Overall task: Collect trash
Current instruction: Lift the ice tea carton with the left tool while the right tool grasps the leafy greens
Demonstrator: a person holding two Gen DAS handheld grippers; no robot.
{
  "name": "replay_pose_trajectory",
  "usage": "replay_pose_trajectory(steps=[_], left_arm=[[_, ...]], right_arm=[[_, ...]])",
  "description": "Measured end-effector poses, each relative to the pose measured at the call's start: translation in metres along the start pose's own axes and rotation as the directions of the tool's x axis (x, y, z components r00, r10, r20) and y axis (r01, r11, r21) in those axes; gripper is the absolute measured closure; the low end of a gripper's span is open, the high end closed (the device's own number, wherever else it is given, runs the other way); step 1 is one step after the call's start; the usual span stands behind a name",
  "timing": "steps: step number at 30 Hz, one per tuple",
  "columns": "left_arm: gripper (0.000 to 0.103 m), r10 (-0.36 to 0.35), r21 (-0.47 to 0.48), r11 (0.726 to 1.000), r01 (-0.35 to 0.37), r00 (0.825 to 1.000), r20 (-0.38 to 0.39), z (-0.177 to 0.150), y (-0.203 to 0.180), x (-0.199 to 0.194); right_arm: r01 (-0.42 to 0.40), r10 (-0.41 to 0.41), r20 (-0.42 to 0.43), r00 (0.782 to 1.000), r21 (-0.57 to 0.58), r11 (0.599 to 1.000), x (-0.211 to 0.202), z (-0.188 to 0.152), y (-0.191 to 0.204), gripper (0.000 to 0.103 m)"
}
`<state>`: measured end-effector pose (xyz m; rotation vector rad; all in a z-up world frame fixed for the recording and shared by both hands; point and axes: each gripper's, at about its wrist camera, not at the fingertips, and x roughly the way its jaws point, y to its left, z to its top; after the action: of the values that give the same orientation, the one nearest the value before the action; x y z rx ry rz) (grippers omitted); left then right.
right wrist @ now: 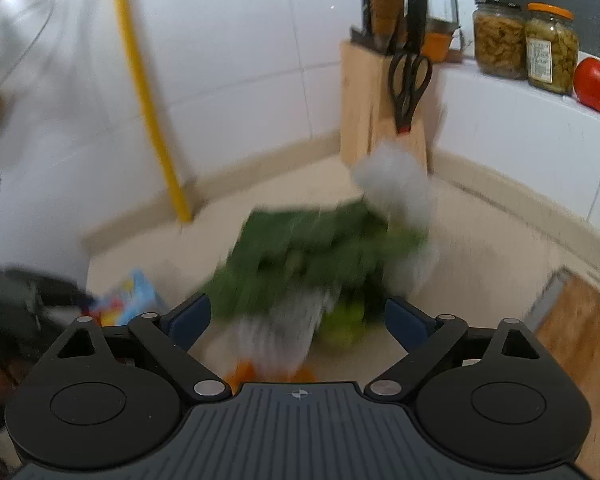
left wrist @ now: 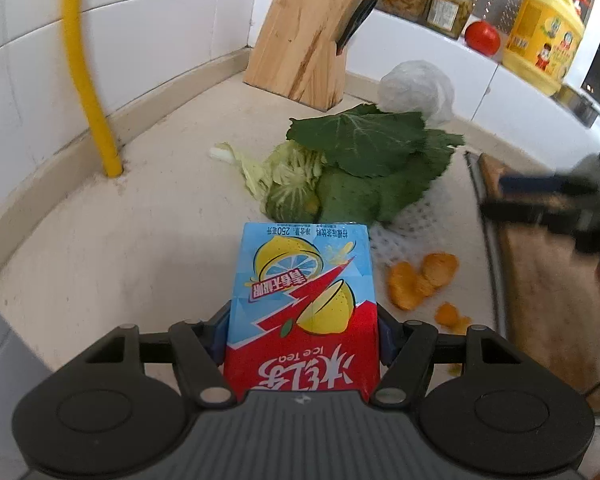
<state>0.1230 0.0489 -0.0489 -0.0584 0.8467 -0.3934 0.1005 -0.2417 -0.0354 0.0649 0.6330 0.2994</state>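
In the left wrist view, the left gripper [left wrist: 303,334] is holding an ice tea carton [left wrist: 302,304] between its blue pads, which are pressing on the carton's two sides near its lower end, so the grip sits low on the box. The carton is lifted clear of the countertop [left wrist: 148,240]. Beyond it a pile of green leaves [left wrist: 364,168] is lying on the counter beside a crumpled plastic bag [left wrist: 418,88], with orange peel pieces [left wrist: 424,280] near the carton's right side and a white foam net [left wrist: 412,220] between peel and leaves. A wooden knife block [left wrist: 304,44] is standing at the back wall. The carton is thin-walled, so the squeeze should stay gentle and steady while it is being carried to wherever the trash goes.

In the right wrist view, which is blurred, the right gripper [right wrist: 298,316] is hanging with its jaws spread wide and nothing pressed between them. It is pointing at the leaf pile [right wrist: 300,248], with the bag [right wrist: 396,188] just behind. To do this step well, the jaws should be coming down around a thick bunch of leaves rather than a single edge.
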Motion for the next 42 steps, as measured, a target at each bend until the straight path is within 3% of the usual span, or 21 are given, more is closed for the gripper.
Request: replay_pose_trajectory(steps=[4, 8, 10, 13, 17, 19, 23, 25, 27, 28, 30, 33, 42], left_arm=[[0.042, -0.011, -0.026, 1.000, 0.012, 1.000, 0.021, -0.015, -0.007, -0.014], [0.042, 0.008, -0.036, 0.999, -0.006, 0.999, 0.044, -0.023, -0.011, -0.027], [0.042, 0.012, -0.060, 0.998, -0.008, 0.998, 0.059, -0.025, -0.009, -0.033], [0.042, 0.024, -0.099, 0.995, -0.016, 0.997, 0.076, -0.028, -0.006, -0.037], [0.042, 0.036, -0.129, 0.991, -0.023, 0.995, 0.093, -0.031, -0.006, -0.041], [0.042, 0.042, -0.139, 0.990, -0.028, 0.994, 0.097, -0.033, -0.007, -0.043], [0.042, 0.049, -0.171, 0.985, -0.031, 0.994, 0.101, -0.039, -0.003, -0.047], [0.042, 0.050, -0.187, 0.982, -0.030, 0.993, 0.104, -0.041, -0.001, -0.049], [0.042, 0.051, -0.198, 0.980, -0.029, 0.993, 0.107, -0.044, 0.000, -0.051], [0.042, 0.049, -0.203, 0.979, -0.027, 0.993, 0.108, -0.045, 0.001, -0.052], [0.042, 0.043, -0.210, 0.977, -0.019, 0.993, 0.110, -0.046, 0.002, -0.053], [0.042, 0.034, -0.209, 0.978, -0.010, 0.993, 0.113, -0.045, 0.001, -0.053], [0.042, -0.001, -0.188, 0.982, 0.027, 0.990, 0.139, -0.043, -0.005, -0.057]], right_arm=[[0.001, -0.002, -0.053, 0.999, -0.028, 1.000, 0.009, -0.021, 0.014, 0.019], [0.005, -0.004, -0.064, 0.998, 0.019, 1.000, 0.017, -0.016, 0.010, 0.026], [-0.010, 0.010, -0.007, 1.000, 0.016, 1.000, 0.006, -0.006, 0.009, 0.027], [0.009, -0.005, 0.091, 0.996, -0.042, 0.999, -0.007, 0.016, 0.010, 0.021], [0.029, -0.012, 0.142, 0.990, -0.115, 0.993, 0.009, 0.051, 0.016, 0.020], [0.034, -0.018, 0.124, 0.992, -0.135, 0.990, 0.031, 0.067, 0.019, 0.020], [0.062, -0.062, 0.005, 0.998, -0.121, 0.991, 0.088, 0.086, 0.020, 0.025], [0.080, -0.088, -0.074, 0.993, -0.109, 0.991, 0.113, 0.088, 0.016, 0.030], [0.100, -0.108, -0.144, 0.984, -0.063, 0.993, 0.130, 0.085, 0.006, 0.052], [0.102, -0.106, -0.157, 0.982, -0.033, 0.994, 0.134, 0.084, 0.001, 0.058], [0.088, -0.082, -0.150, 0.985, 0.033, 0.996, 0.127, 0.083, -0.010, 0.078], [0.048, -0.038, -0.119, 0.992, 0.083, 0.995, 0.104, 0.082, -0.019, 0.094], [-0.073, 0.074, 0.000, 0.997, 0.185, 0.980, 0.030, 0.070, -0.024, 0.096]])
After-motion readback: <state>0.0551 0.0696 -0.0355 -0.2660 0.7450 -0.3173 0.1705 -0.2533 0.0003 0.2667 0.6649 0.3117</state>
